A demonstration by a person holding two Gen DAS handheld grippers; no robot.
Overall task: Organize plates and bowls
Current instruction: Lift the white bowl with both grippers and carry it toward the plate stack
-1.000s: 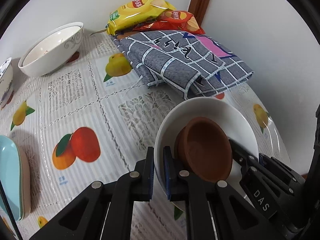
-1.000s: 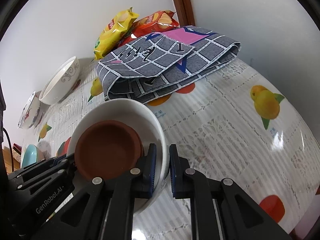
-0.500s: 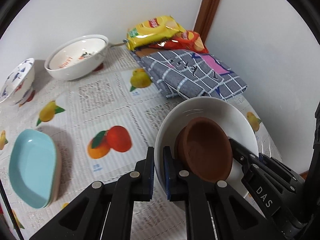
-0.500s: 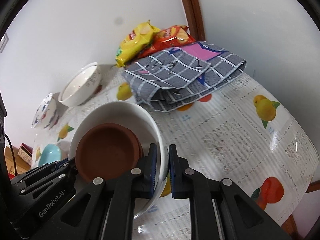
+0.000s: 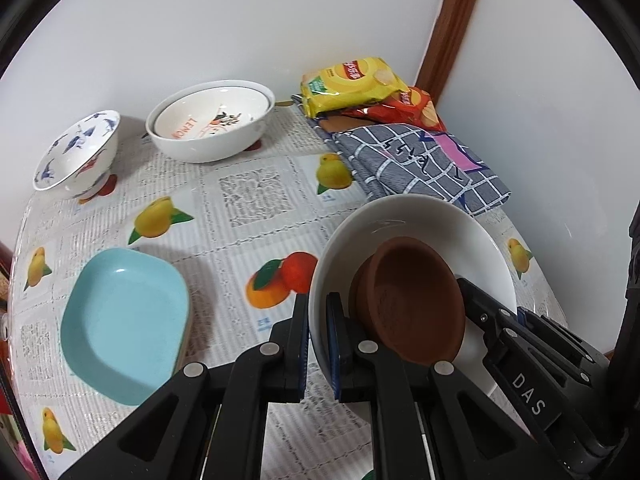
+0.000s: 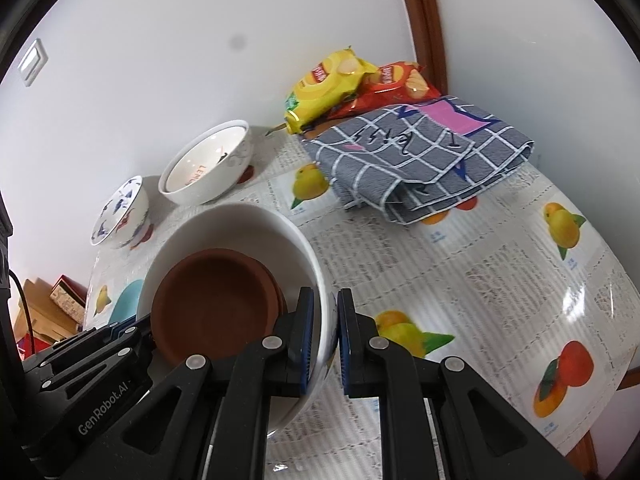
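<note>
Both grippers hold one large white bowl (image 5: 420, 220) above the table, with a small brown dish (image 5: 412, 300) lying inside it. My left gripper (image 5: 318, 340) is shut on the bowl's left rim. My right gripper (image 6: 322, 344) is shut on its right rim (image 6: 316, 280); the brown dish (image 6: 216, 300) shows there too. On the table stand a stacked pair of white bowls (image 5: 212, 120), a blue-patterned bowl (image 5: 76, 156) and a light blue dish (image 5: 124, 320) stacked on another.
Chip bags (image 5: 352, 84) and a folded grey checked cloth (image 5: 420, 164) lie at the back right corner by the walls. The fruit-print tablecloth (image 5: 248, 196) covers the round table. Boxes (image 6: 48, 308) sit beyond the table's left edge.
Both grippers have risen and pulled back with the white bowl, lifting it off the table. More of the table and the other bowls have come into view.
</note>
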